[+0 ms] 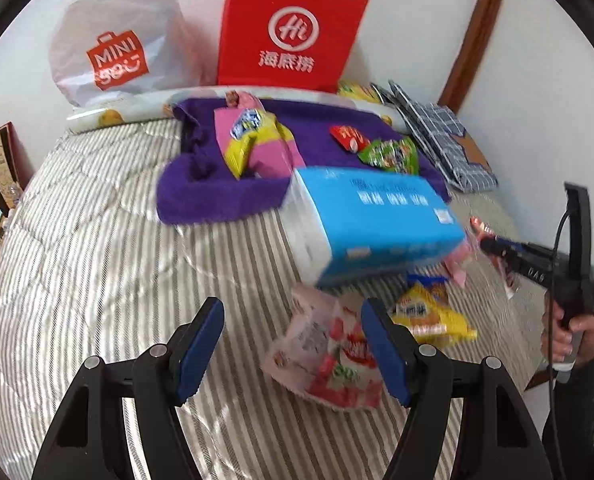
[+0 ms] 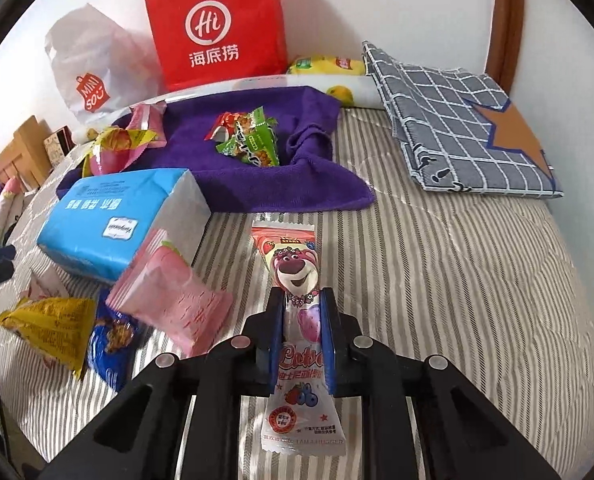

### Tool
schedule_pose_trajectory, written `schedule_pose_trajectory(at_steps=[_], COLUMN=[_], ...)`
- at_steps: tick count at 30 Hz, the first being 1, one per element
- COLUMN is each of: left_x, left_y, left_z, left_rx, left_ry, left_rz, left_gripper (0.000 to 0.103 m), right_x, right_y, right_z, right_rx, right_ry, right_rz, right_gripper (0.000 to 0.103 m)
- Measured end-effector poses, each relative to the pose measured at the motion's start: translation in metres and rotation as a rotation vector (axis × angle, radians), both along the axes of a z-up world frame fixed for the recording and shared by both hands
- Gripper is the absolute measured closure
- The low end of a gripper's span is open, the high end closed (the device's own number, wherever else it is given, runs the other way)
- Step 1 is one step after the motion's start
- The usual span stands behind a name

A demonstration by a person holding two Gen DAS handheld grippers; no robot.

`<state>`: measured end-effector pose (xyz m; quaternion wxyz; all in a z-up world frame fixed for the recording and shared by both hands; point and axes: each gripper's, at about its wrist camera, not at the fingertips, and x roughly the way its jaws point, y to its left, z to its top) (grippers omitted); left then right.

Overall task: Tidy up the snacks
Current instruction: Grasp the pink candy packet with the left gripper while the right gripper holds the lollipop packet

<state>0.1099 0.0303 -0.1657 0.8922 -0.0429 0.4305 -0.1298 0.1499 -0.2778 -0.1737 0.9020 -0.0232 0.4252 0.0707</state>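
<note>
My right gripper (image 2: 303,300) is shut on a long pink bear-print candy packet (image 2: 297,272), held above the striped bed. In the left wrist view that gripper (image 1: 487,245) shows at the right. My left gripper (image 1: 293,316) is open and empty above a pink strawberry snack packet (image 1: 325,360). A purple towel (image 1: 217,196) (image 2: 257,184) holds a pink and yellow packet (image 1: 253,140), a red packet (image 1: 347,136) and green packets (image 1: 391,154) (image 2: 253,140). A yellow packet (image 1: 429,312) (image 2: 49,328), a blue packet (image 2: 109,340) and a pink packet (image 2: 169,296) lie loose.
A blue tissue pack (image 1: 377,220) (image 2: 121,216) lies on the bed beside the towel. A red paper bag (image 1: 293,28) (image 2: 217,20) and a white plastic bag (image 1: 113,40) (image 2: 93,64) stand at the wall. A folded checked cloth (image 2: 457,120) lies at the right.
</note>
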Motion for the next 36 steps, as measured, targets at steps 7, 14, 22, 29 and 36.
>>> schedule_pose_trajectory(at_steps=[7, 14, 22, 29, 36], left_x=[0.001, 0.004, 0.008, 0.0, -0.005], left_y=[0.014, -0.006, -0.024, -0.043, -0.037], left_z=[-0.01, -0.022, -0.033, -0.038, -0.033], left_rx=[0.042, 0.116, 0.138, 0.269, 0.305], left_ry=[0.025, 0.048, 0.066, -0.029, -0.081], left_rz=[0.08, -0.009, -0.065, -0.093, -0.083], left_gripper=[0.034, 0.034, 0.033, 0.033, 0.066], right_x=[-0.019, -0.024, -0.024, -0.022, -0.023], right_y=[0.002, 0.009, 0.01, 0.008, 0.008], right_z=[0.005, 0.002, -0.002, -0.006, -0.012], right_rx=[-0.028, -0.041, -0.043, -0.046, -0.053], right_ry=[-0.026, -0.025, -0.019, -0.012, -0.008], right_rz=[0.01, 0.03, 0.035, 0.03, 0.021], right_gripper=[0.086, 0.085, 0.085, 0.085, 0.085])
